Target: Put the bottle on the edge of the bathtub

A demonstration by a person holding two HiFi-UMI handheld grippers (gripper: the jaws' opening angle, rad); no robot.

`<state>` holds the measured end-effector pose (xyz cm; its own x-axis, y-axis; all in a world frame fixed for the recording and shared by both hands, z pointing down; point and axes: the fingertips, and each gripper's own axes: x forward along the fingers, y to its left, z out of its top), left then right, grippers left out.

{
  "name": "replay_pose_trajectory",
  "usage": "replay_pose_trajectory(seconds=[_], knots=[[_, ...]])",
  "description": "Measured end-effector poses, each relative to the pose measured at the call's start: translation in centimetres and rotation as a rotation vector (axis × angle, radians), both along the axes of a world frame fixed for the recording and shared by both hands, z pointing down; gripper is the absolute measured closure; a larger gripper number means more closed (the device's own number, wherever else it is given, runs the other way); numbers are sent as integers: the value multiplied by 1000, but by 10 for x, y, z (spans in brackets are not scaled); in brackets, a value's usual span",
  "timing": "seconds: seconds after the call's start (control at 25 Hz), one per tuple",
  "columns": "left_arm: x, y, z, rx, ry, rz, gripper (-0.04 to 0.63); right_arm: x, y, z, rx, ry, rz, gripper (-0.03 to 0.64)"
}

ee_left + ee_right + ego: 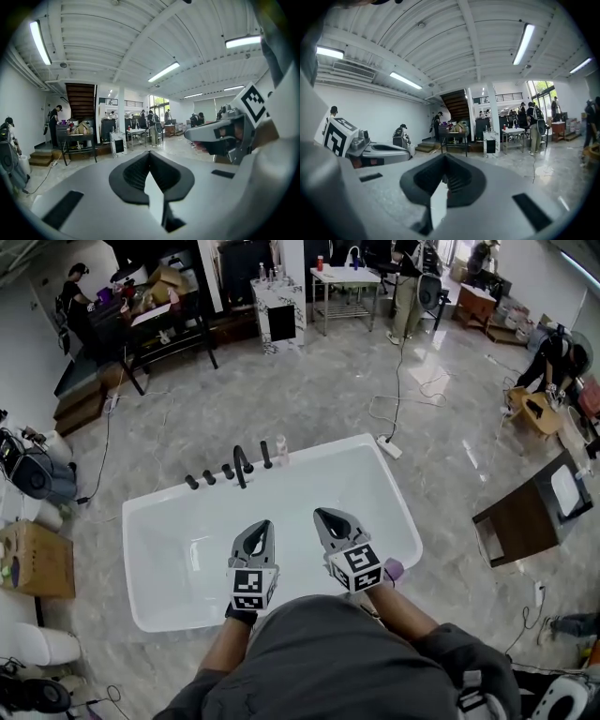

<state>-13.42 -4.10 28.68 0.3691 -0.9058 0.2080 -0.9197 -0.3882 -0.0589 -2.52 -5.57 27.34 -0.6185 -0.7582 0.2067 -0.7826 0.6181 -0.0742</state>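
Head view: left gripper (pixel 260 526) and right gripper (pixel 329 516) hover level over the bathtub (pixel 150 508), jaws pressed together.

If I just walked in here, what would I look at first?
A big white bathtub standing in the middle of a busy workshop floor. A black faucet and a small pale bottle stand on its far rim. Over its near side hover the left gripper and the right gripper, each carrying a marker cube, jaws together and empty.
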Motion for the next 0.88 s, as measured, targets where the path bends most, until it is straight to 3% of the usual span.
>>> replay_pose_trajectory(seconds=[0.16, 0.88], knots=[[-4, -11, -11, 31, 2, -6, 594, -4, -11, -9, 33, -6, -9, 615], [4, -11, 4, -2, 16, -18, 594, 8, -5, 1, 18, -6, 0, 615]])
